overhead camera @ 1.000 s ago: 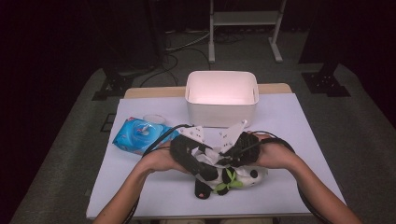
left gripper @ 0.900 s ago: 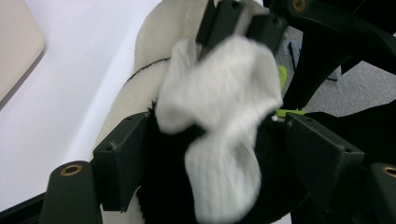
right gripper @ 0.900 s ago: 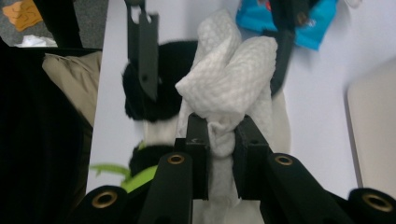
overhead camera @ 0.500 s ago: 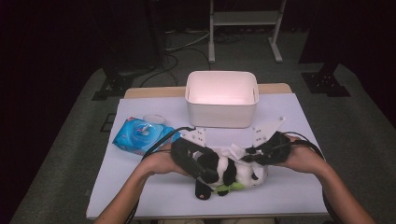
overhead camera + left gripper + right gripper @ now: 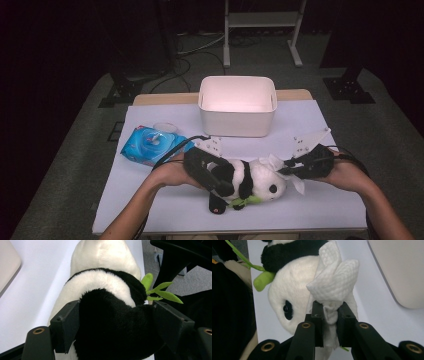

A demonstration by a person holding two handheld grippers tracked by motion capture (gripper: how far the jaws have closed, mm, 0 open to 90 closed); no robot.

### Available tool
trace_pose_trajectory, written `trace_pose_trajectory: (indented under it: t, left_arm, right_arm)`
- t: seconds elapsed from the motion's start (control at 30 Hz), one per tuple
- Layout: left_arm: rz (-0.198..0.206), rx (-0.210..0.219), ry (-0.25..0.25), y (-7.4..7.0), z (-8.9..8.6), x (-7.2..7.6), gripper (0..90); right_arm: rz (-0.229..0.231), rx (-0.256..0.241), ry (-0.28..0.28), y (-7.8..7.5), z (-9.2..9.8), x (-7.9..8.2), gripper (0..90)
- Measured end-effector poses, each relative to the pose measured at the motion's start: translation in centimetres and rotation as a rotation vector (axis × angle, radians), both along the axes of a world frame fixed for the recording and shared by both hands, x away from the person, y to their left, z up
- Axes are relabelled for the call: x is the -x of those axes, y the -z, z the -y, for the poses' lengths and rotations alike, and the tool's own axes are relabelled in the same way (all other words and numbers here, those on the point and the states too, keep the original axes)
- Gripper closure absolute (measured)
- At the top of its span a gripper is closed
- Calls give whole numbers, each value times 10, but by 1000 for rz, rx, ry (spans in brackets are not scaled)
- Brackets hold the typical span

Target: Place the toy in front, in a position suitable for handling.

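A black-and-white plush panda [image 5: 250, 180] lies on the white table [image 5: 325, 210], head to the right, with a green bamboo sprig [image 5: 246, 201] at its front. My left gripper [image 5: 212, 175] is shut on the panda's black body [image 5: 112, 325], one jaw on each side. My right gripper [image 5: 292, 172] is shut on a crumpled white wipe [image 5: 335, 285], also seen in the high view as the wipe [image 5: 280, 167], which touches the top of the panda's head [image 5: 292, 290].
A white tub [image 5: 237, 105] stands at the back middle of the table. A blue pack of wipes [image 5: 150, 144] lies at the left, near my left forearm. Bare table lies right of the tub and along the front edge.
My right gripper has drawn away to the right, from over the panda's body to beside its head, carrying the wipe. The left gripper stays clamped on the panda.
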State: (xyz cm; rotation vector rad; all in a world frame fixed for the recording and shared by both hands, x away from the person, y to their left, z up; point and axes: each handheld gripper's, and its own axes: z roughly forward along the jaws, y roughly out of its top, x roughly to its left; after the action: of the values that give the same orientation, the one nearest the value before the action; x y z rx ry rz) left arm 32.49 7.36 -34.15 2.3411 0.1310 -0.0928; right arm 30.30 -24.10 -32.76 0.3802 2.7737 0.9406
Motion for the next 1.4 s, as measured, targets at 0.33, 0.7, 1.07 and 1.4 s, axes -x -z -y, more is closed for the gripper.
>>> trace_pose_trajectory:
  t: [0.33, 0.7, 1.07, 1.4]
  left_arm:
    - [1, -12, -5, -1, 3, 0, 243]
    - [4, -29, 4, -2, 3, -1, 242]
    - [-1, 1, 10, -2, 1, -3, 243]
    - [-7, 2, 5, -1, 0, -6, 244]
  right_arm:
    - [23, 13, -111, -13, -44, -7, 775]
    - [-13, 49, -223, -5, -94, -19, 775]
    - [-34, -26, -144, -9, -55, -18, 776]
    - [-39, -34, -52, -3, -11, -10, 775]
